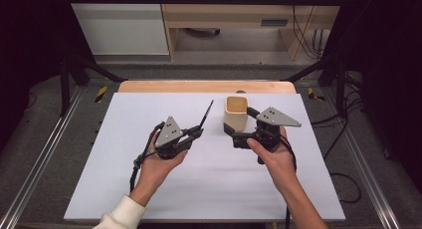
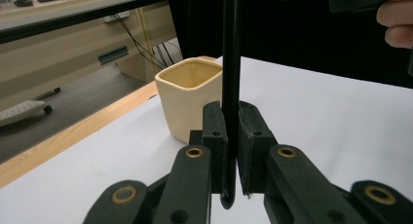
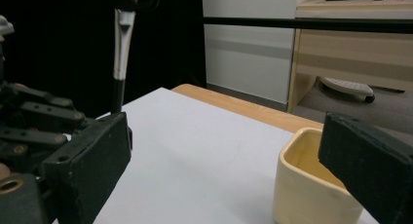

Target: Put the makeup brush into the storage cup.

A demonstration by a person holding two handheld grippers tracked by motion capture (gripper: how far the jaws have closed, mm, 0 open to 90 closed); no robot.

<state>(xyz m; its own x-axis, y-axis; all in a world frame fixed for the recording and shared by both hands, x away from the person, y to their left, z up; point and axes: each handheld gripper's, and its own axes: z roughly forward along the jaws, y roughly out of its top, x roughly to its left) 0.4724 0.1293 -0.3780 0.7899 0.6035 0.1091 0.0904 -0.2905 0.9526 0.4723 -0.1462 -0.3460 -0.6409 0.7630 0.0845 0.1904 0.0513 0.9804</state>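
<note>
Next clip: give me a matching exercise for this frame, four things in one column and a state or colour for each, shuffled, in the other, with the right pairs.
Things:
1. left gripper
2. right gripper
3. cup
4. table

States or colours:
A. cream, square-mouthed, upright
B. white top with a wooden far edge
C. shut on a thin black tool
D. jaws wide open, one on either side of the cup

Pairs: 1-C, 2-D, 3-A, 4-B
</note>
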